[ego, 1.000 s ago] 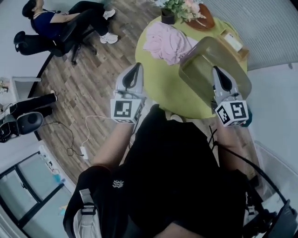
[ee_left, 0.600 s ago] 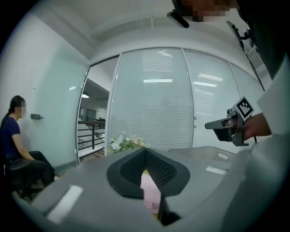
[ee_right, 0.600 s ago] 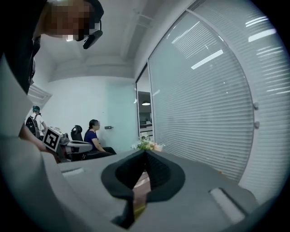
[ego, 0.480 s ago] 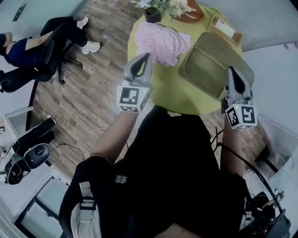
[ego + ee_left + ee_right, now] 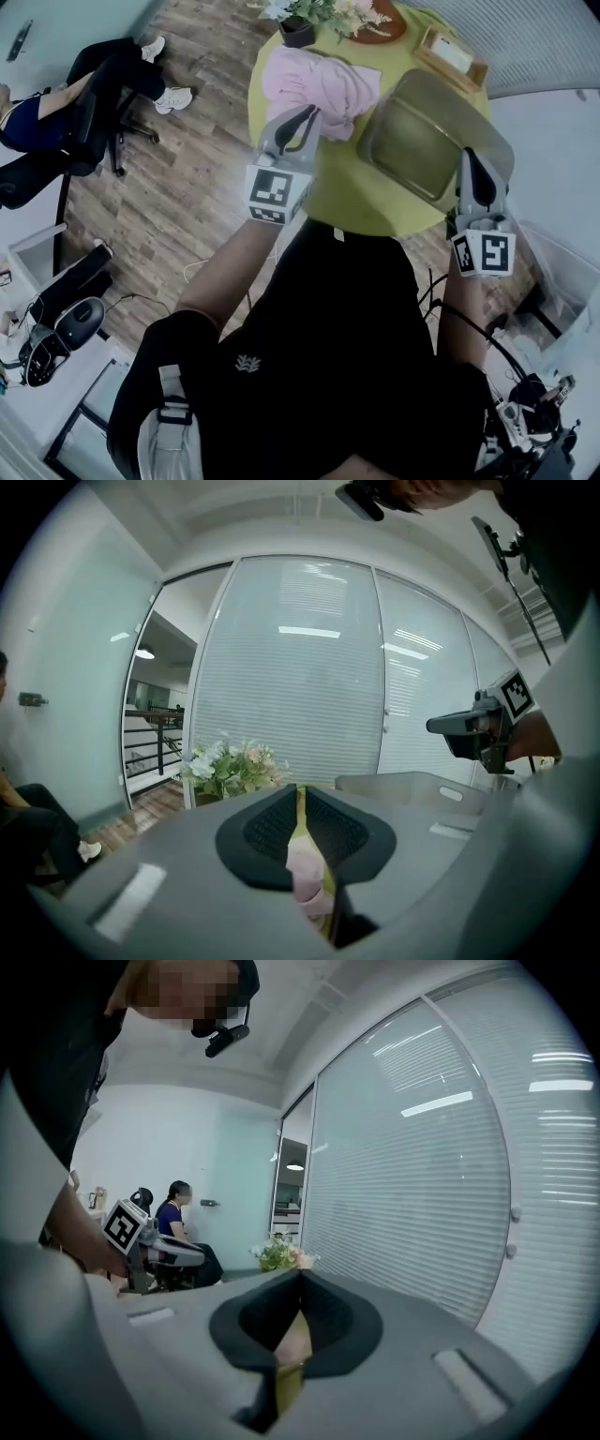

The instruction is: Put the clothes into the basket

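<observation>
A pile of pink clothes (image 5: 319,82) lies on the round yellow-green table (image 5: 370,202), left of an olive basket (image 5: 427,131) with nothing in it. My left gripper (image 5: 302,120) hovers at the near edge of the clothes. Its jaws are just starting to open, showing only a thin slit with nothing between them; the pink cloth (image 5: 305,869) shows below through that slit. My right gripper (image 5: 473,159) is held over the basket's near right corner, shut and empty. In the left gripper view the basket's rim (image 5: 412,785) and the right gripper (image 5: 469,728) appear to the right.
A flower pot (image 5: 309,14), a brown dish (image 5: 386,19) and a small wooden box (image 5: 450,54) stand at the table's far side. A person sits on an office chair (image 5: 56,112) on the wooden floor to the left. Glass walls with blinds lie beyond the table.
Both grippers have moved forward over the table; the left one now reaches the edge of the pink clothes, the right one sits by the basket's corner.
</observation>
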The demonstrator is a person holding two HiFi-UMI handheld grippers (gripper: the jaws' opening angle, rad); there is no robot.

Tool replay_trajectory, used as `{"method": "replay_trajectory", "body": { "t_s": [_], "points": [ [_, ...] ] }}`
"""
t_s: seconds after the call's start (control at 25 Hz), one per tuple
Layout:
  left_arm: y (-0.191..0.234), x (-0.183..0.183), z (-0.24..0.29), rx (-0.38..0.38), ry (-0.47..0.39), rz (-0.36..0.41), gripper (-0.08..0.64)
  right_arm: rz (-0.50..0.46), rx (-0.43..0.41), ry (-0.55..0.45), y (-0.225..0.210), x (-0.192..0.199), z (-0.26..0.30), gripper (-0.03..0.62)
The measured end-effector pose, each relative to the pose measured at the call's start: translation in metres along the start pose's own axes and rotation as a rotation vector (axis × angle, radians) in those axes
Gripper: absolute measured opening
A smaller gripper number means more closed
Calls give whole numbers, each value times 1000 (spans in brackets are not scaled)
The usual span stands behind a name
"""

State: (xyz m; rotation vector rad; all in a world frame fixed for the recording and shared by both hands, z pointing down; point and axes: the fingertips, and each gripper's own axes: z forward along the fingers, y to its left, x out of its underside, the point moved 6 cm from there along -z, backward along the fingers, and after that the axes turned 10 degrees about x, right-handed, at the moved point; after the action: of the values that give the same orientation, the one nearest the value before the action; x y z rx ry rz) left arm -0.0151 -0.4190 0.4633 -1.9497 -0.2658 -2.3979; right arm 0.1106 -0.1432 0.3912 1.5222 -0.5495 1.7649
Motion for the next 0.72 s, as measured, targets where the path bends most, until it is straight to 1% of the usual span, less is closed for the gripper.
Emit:
{"method": "replay_trajectory", "body": {
  "t_s": [0.08,0.2,0.28,0.36,0.4,0.44,0.48,0.6,0.72],
  "points": [
    [1,13,12,4,29,1,57,4,-18,19,-5,11,6,2],
    [3,30,30,-6,60,-8,60,26,-61,69,-11,31,19,2],
    [6,39,40,-20,72,-16,64,24,-82,76,-13,37,27,2],
    [11,49,50,-32,89,-32,92,4,-93,73,-15,40,34,2],
    [15,55,55,-37,98,-48,130,-18,-101,75,-14,42,37,2],
    [19,61,61,-43,103,-68,198,-49,-112,78,-12,45,41,2],
    [23,68,66,-55,103,-87,243,-82,-127,81,-9,47,45,2],
    [38,81,79,-111,101,-112,311,-131,-169,89,0,54,56,2],
    [47,94,89,-160,143,-120,351,-149,-180,90,1,62,64,2]
  ]
}}
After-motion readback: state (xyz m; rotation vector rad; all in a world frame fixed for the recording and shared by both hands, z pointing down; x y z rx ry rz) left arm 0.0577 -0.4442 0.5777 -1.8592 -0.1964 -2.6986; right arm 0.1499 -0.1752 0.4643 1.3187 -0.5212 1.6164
